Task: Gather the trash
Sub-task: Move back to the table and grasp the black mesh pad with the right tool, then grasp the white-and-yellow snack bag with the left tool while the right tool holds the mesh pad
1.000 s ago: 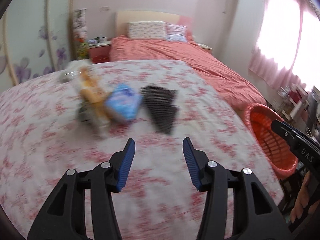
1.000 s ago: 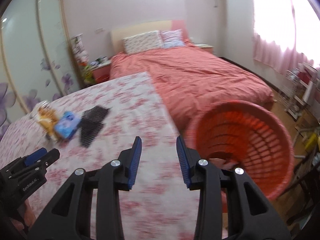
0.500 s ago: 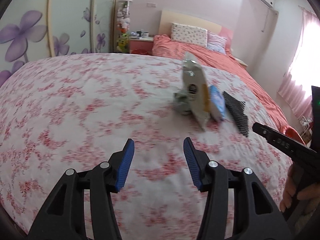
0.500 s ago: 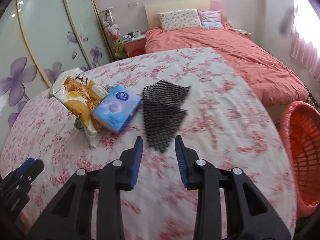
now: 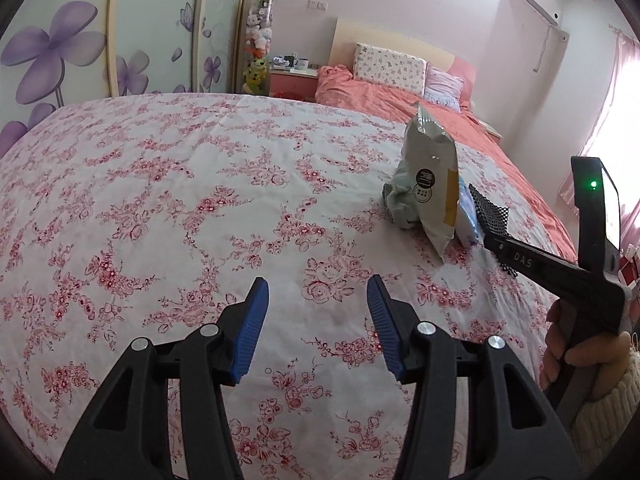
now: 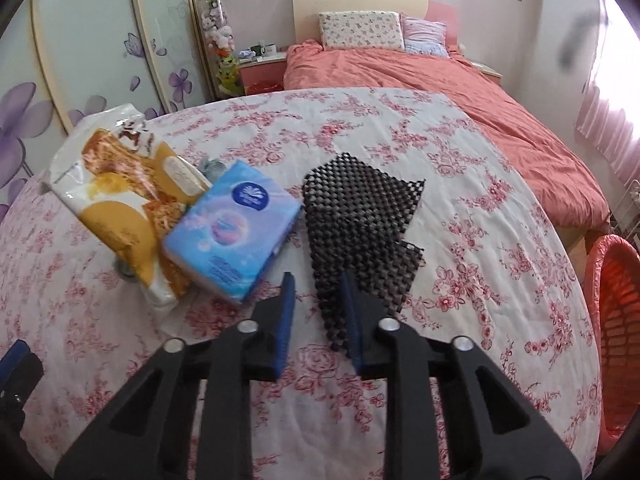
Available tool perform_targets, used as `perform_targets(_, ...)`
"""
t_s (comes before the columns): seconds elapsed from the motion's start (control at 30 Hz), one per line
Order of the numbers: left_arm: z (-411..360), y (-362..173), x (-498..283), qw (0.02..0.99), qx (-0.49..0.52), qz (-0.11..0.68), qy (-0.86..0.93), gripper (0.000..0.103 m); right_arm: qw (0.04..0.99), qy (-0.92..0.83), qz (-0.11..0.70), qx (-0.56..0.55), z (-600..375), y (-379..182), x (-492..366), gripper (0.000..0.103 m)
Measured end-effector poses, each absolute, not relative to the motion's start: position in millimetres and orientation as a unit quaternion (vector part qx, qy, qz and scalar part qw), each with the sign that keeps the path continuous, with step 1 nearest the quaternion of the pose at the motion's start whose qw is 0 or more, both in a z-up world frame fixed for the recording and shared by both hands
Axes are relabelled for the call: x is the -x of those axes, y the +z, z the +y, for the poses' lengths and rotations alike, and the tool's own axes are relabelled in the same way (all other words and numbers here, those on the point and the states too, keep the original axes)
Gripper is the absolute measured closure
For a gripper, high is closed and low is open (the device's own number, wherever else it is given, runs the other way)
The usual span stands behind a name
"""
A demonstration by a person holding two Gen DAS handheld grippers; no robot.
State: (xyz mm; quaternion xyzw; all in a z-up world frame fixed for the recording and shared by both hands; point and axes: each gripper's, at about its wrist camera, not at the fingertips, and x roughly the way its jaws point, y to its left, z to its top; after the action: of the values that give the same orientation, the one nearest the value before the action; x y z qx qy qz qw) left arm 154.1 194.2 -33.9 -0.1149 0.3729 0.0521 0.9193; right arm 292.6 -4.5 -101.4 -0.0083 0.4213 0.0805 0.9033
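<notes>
Trash lies in one small cluster on the floral cloth (image 6: 460, 168) ahead of my right gripper (image 6: 316, 300): one black mesh sheet (image 6: 360, 236), one blue tissue pack (image 6: 232, 232), one orange-and-white snack bag (image 6: 120, 188), and one grey crumpled wad (image 5: 400, 204) partly hidden behind the bag. The mesh sheet's long axis runs away from my right gripper, with its narrow near end reaching down between the blue pads and its wide end pointing toward the bed (image 6: 440, 80). The tissue pack lies just left of the mesh, slanted, its long axis running from near right to far left; it leans on the snack bag, which lies further left at much the same slant.

My right gripper's jaws have just been closing and now stand narrow. The mesh's near tip sits in the gap, against the right pad, but I cannot tell whether the pads press it.

My left gripper (image 5: 318, 320) is about half open over bare cloth and holds nothing; the cluster is ahead and to its right. One orange basket (image 6: 612, 320) stands off the cloth's edge, right of my right gripper.
</notes>
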Motion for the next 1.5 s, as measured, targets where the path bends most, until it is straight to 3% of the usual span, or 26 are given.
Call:
perform_targets(0.07,193,-35,-156,0.918,0.116,0.376,0.050,0.051,0.903,0.078,0.422,0.008,-8,-101,-293,0.090)
perform_targets(0.3,182,-37,-160,0.917,0.109,0.381,0.040,0.051,0.904,0.085,0.419,-0.007,-21,-101,-289,0.097)
perform_targets(0.67,161,-36,-165,0.918,0.103,0.383,0.023,0.051,0.918,0.071,0.388,-0.049,-73,-82,-265,0.098)
perform_targets(0.83,150,-38,-167,0.915,0.103,0.390,0.014,0.051,0.909,0.073,0.410,-0.032,-76,-95,-264,0.098)
perform_targets(0.97,144,-36,-165,0.916,0.099,0.390,0.010,0.051,0.906,0.073,0.416,-0.020,-68,-100,-266,0.090)
perform_targets(1.07,144,-34,-166,0.917,0.097,0.387,0.010,0.051,0.907,0.072,0.415,-0.014,-62,-100,-271,0.078)
perform_targets(1.23,143,-32,-170,0.917,0.096,0.386,0.010,0.050,0.904,0.069,0.421,0.002,-53,-102,-279,0.072)
perform_targets(1.27,142,-32,-171,0.917,0.095,0.387,0.009,0.050,0.905,0.065,0.421,0.005,-53,-102,-281,0.073)
perform_targets(1.4,138,-29,-176,0.917,0.096,0.386,0.005,0.050,0.905,0.060,0.422,0.009,-57,-102,-283,0.095)
perform_targets(1.5,132,-26,-182,0.919,0.096,0.382,0.002,0.050,0.908,0.056,0.414,-0.012,-69,-95,-278,0.097)
